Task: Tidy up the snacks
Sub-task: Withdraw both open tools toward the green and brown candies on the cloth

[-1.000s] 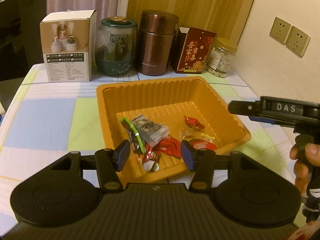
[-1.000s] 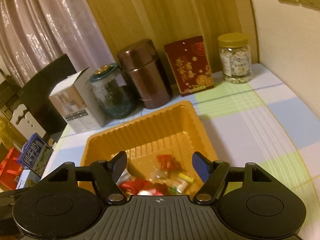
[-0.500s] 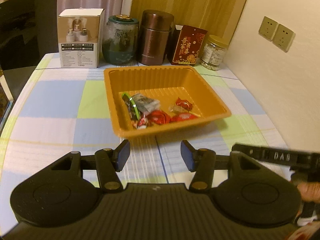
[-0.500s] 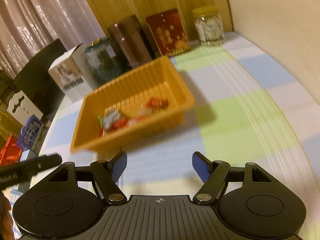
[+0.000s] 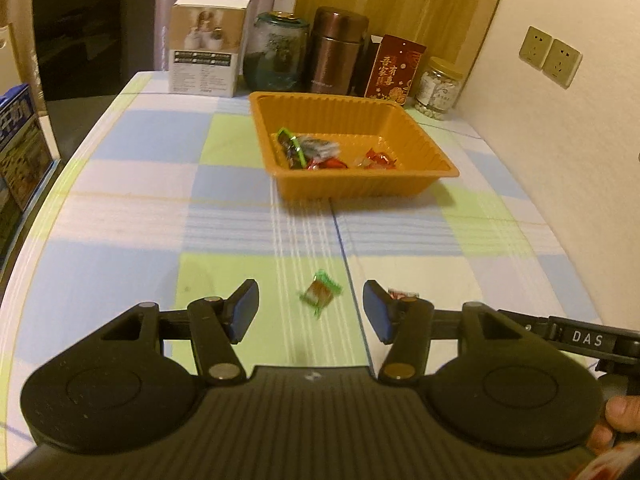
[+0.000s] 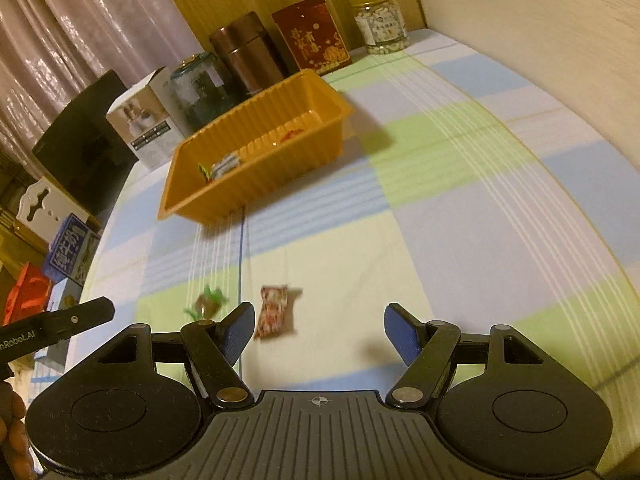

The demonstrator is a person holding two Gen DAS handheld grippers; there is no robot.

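An orange tray point(image 5: 352, 188) with several wrapped snacks point(image 5: 316, 152) stands mid-table, seen also in the right wrist view as the tray point(image 6: 260, 184). Two snacks lie loose on the cloth near me. The green-wrapped candy point(image 5: 320, 294) lies on the table below the gap of my left gripper point(image 5: 310, 304), whose jaws are opening with nothing pressed between them. A red-and-white packet point(image 6: 274, 312) lies beside the left finger of my right gripper point(image 6: 320, 320), which is open and holds nothing. The green candy point(image 6: 208, 304) is just left of that packet.
Along the back edge stand a white box point(image 5: 206, 44), a green jar point(image 5: 276, 52), a brown canister point(image 5: 338, 52), a red box point(image 5: 394, 68) and a jar of nuts point(image 5: 438, 84). A wall with sockets point(image 5: 550, 56) bounds the right; a blue carton point(image 5: 16, 148) sits off the left edge.
Both grippers have drawn back from over the tray toward the near part of the table. The two loose snacks on the cloth have come into view.
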